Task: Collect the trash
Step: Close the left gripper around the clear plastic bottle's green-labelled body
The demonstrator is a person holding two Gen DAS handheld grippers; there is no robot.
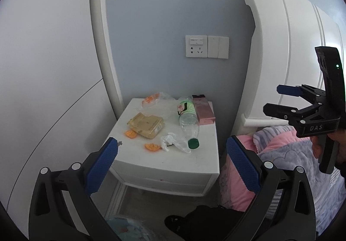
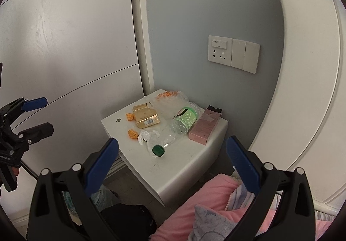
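A white nightstand (image 1: 201, 160) (image 2: 190, 163) holds the trash. On it lie a clear plastic bottle (image 1: 188, 119) (image 2: 179, 124) with a green cap, a gold box (image 1: 146, 125) (image 2: 146, 118), a pink carton (image 1: 203, 111) (image 2: 204, 125), crumpled clear plastic (image 1: 173, 141) (image 2: 149, 136), a clear bag (image 1: 157, 103) (image 2: 170, 100) and orange peel pieces (image 1: 152, 146) (image 2: 133, 133). My left gripper (image 1: 172, 155) is open and empty in front of the nightstand; it also shows at the left of the right wrist view (image 2: 41, 115). My right gripper (image 2: 172, 154) is open and empty; it shows in the left wrist view (image 1: 279, 99).
A white headboard (image 1: 287, 50) stands right of the nightstand, with pink and blue bedding (image 1: 287, 154) (image 2: 214, 208) below. A wall socket and switches (image 1: 206, 46) (image 2: 233, 53) sit above the nightstand. A white wardrobe panel (image 1: 43, 67) is at the left. A light blue bag (image 1: 127, 228) lies on the floor.
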